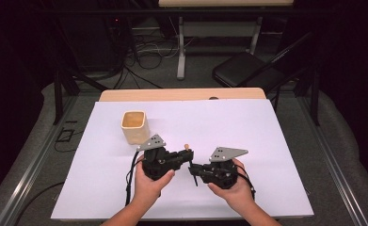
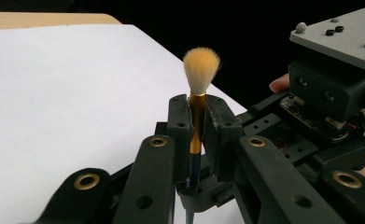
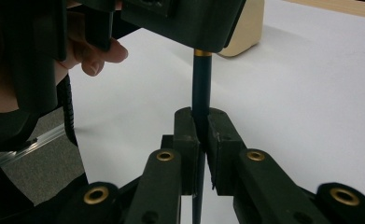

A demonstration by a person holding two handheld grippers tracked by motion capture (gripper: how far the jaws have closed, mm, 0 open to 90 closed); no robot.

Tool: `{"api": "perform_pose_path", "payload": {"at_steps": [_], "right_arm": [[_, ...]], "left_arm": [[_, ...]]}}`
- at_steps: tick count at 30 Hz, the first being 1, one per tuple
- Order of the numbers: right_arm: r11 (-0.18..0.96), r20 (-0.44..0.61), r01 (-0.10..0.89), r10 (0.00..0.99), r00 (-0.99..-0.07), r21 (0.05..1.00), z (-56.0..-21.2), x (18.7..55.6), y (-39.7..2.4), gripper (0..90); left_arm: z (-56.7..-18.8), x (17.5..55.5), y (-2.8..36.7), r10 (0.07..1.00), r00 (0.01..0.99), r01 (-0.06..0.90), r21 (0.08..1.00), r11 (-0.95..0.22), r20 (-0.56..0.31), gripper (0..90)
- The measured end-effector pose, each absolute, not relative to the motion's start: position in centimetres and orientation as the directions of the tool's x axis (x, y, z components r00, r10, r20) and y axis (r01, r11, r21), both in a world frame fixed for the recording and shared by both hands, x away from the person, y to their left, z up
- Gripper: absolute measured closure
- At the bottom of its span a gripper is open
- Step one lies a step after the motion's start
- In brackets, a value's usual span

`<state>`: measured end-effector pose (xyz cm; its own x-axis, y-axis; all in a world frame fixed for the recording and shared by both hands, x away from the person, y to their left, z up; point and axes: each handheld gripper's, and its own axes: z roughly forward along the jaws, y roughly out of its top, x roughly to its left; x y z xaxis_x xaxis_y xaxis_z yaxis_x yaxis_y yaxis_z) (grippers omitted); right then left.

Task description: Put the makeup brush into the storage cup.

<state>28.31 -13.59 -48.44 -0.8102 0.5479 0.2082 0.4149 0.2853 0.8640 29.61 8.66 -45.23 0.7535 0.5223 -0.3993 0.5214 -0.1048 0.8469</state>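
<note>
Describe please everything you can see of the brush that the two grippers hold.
The brush is slim, with a dark handle, a gold metal ferrule and a soft tuft of pale orange bristles. The left gripper is shut on its ferrule, the right gripper on its handle. It is held above the white table cover, near the cup.

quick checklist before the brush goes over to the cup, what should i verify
1. Left hand-held gripper shut on the brush at its gold ferrule: ok.
2. Right hand-held gripper shut on the dark handle: ok; it must let go before the left carries the brush off.
3. Bristles free, touching nothing: ok.
4. Cup upright, mouth open: ok.
5. White sheet between grippers and cup bare: ok.
6. Cup's inside free of other things: cannot tell.
</note>
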Motion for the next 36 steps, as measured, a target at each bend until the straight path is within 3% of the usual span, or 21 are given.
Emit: {"api": "perform_pose_path", "payload": {"at_steps": [28,36], "right_arm": [[0.282,0.217,0.419,0.542,-0.812,0.863,-48.6,28.25,-13.53,82.7],[0.267,0.219,0.416,0.545,-0.809,0.869,-48.47,28.18,-13.87,73.9]], "left_arm": [[-45.17,29.45,8.65,0.525,0.757,0.517,0.848,-0.116,-0.39,83.6],[-44.91,29.46,8.67,0.525,0.76,0.505,0.857,-0.107,-0.383,83.7]]}}
